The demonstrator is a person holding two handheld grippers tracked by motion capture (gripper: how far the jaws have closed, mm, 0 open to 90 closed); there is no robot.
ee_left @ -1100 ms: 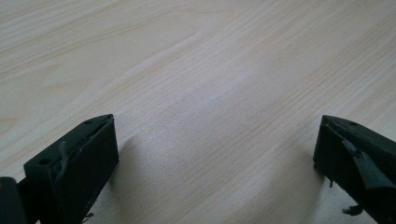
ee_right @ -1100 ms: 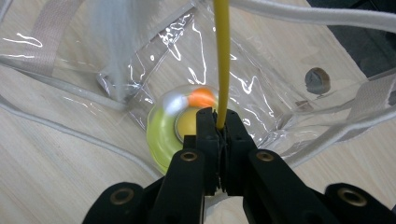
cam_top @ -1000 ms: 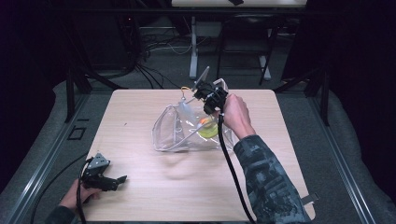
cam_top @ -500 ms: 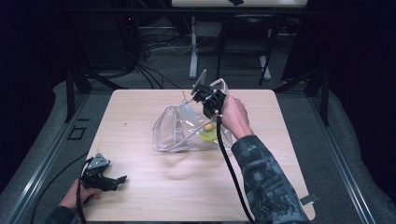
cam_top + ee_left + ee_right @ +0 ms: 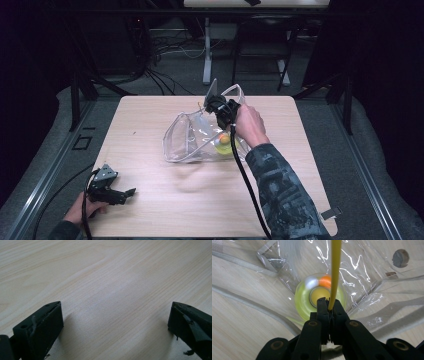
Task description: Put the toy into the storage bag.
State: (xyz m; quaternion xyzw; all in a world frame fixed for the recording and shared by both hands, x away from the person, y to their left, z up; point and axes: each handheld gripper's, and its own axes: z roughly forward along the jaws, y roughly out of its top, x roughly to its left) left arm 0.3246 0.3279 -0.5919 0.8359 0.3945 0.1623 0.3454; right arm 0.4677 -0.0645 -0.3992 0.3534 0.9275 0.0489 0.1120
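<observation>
A clear plastic bag (image 5: 192,137) lies open near the middle of the wooden table (image 5: 165,210). Inside it rests a yellow-green round thing (image 5: 221,146) with an orange part (image 5: 325,281) on it. My right gripper (image 5: 211,103) is above the bag's far side, shut on a thin yellow strip (image 5: 335,270) that runs up from between its jaws; the right gripper view looks down onto the round thing (image 5: 302,300) past the right gripper (image 5: 328,302). My left gripper (image 5: 130,191) rests at the table's front left, open, with bare wood between its jaws in the left gripper view (image 5: 116,322).
The bag has a pale trim (image 5: 249,305) along its edges and a dark round snap (image 5: 400,258) on one flap. A black cable (image 5: 245,180) trails from the right gripper along the forearm. Dark floor, cables and table legs (image 5: 206,55) lie beyond the far edge.
The right gripper has shifted slightly, taking the top of the bag with it. The left gripper has stayed where it was.
</observation>
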